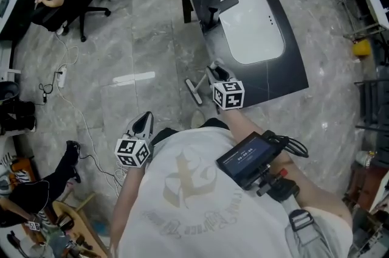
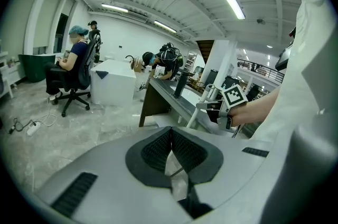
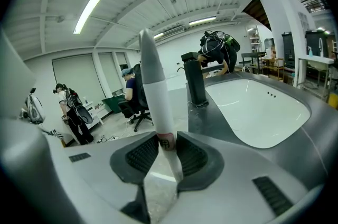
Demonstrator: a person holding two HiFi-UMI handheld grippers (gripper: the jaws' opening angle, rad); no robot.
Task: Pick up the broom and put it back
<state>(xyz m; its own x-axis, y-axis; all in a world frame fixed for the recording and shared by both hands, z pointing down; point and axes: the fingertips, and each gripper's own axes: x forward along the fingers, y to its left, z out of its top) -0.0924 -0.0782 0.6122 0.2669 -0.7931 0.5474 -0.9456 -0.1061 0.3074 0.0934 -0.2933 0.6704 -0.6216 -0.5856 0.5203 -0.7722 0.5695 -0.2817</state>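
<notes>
The right tongs [image 1: 214, 72] sit just above the middle of the head view, at the near left corner of the dark desk [image 1: 285, 68]. They point toward the floor beside that corner. The broom [image 1: 194, 91] is there: its small head rests on the grey marble floor just left of the tongs, and its white handle runs up to them.

In the right gripper view the right tongs [image 3: 166, 138] are closed on the broom [image 3: 153, 85]. The ribbed pads press on both sides of the white handle, just at a pink band with a dark mark. From the grip the handle rises up the frame, leaning slightly left, to a grey end section. Right of it lie the dark desk [image 3: 222, 117], its white basin [image 3: 259, 106] and a black faucet [image 3: 194, 80].

The left tongs [image 1: 144, 122] are at the lower left of the head view, close to the person's body and well apart from the broom. In the left gripper view the left tongs [image 2: 171, 130] are closed, pad against pad, with nothing between them. They point over the open floor toward the desk.
</notes>
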